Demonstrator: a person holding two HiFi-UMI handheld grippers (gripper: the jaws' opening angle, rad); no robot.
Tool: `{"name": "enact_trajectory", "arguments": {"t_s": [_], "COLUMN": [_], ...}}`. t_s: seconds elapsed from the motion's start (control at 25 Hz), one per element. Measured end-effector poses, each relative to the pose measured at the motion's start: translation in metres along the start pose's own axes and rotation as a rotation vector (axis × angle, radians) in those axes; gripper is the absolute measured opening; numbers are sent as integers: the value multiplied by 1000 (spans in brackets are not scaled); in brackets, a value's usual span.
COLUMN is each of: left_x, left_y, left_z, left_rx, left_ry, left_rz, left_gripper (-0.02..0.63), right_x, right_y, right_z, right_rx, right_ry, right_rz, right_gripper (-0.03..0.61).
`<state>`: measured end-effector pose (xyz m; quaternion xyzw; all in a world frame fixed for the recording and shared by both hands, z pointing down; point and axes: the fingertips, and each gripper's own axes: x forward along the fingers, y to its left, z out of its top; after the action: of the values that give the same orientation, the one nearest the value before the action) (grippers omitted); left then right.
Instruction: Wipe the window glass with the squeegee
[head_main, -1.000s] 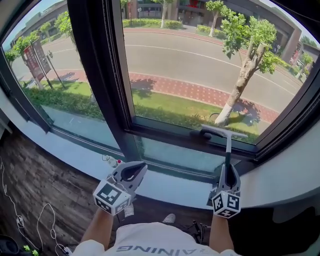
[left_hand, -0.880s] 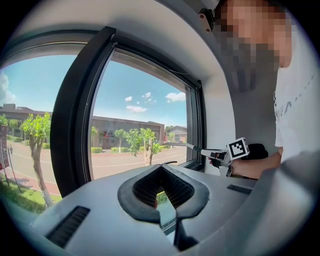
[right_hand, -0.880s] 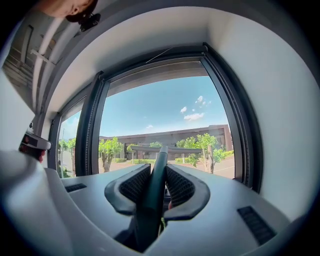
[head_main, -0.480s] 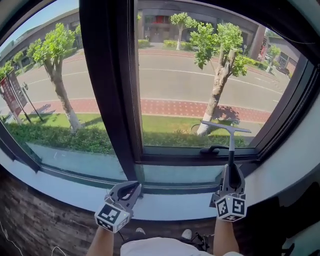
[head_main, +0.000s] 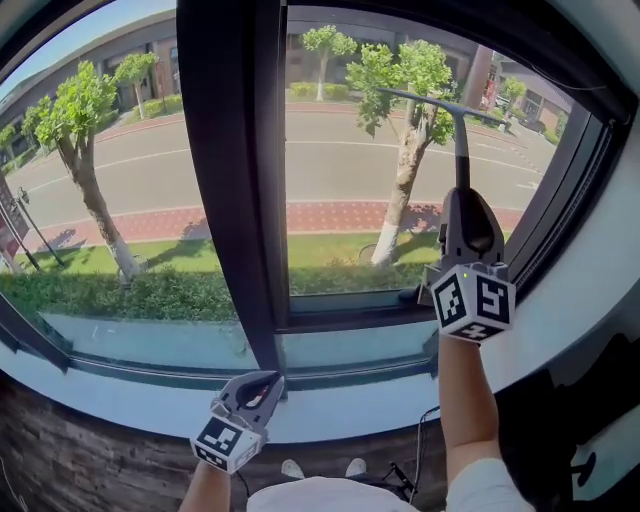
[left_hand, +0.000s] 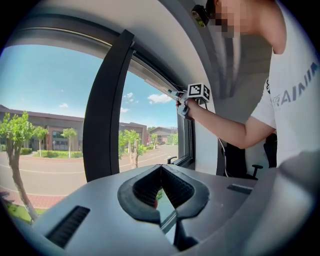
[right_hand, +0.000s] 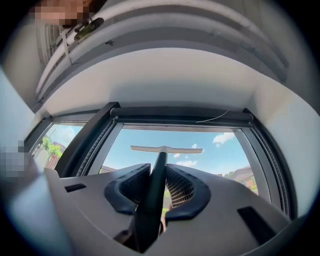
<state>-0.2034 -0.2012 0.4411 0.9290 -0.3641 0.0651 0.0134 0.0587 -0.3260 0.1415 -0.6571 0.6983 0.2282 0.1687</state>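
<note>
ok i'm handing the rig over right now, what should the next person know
Right gripper: shut on the squeegee handle, arm up, blade high on the right window pane.
Left gripper: shut, empty, low by the sill.
Done: cannot tell how much glass is wiped, or whether the blade touches the glass.
Left: probably draw the blade down this pane, then do the left pane.

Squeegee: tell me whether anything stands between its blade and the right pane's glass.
Nothing visible does. The right claw holds the squeegee high before the right pane, and only bare glass shows around its blade.
</note>
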Motion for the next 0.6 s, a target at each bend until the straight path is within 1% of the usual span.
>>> {"name": "enact_trajectory", "arguments": {"t_s": [0.12, 0.24, 0.32, 0.44, 0.6], "left_x": [-1, 5, 10, 13, 17], "left_y": [-13, -16, -18, -25, -27], "left_z": [0, -6, -4, 5, 10], "left_rx": [-3, -9, -19, -32, -27], "left_ry": [-3, -10, -16, -29, -50], "left_rz": [-21, -17, -9, -5, 5], "left_gripper": [17, 17, 17, 17, 17], "right_x": [30, 45, 53, 66, 74], "right_y": [-1, -7, -10, -16, -15], "right_z": [18, 28, 39, 56, 61], "right_rx": [-5, -9, -3, -2, -14], "right_ry": [3, -27, -46, -48, -57], "right_rz": [-18, -36, -32, -17, -4], "right_gripper": [100, 100, 100, 100, 100]}}
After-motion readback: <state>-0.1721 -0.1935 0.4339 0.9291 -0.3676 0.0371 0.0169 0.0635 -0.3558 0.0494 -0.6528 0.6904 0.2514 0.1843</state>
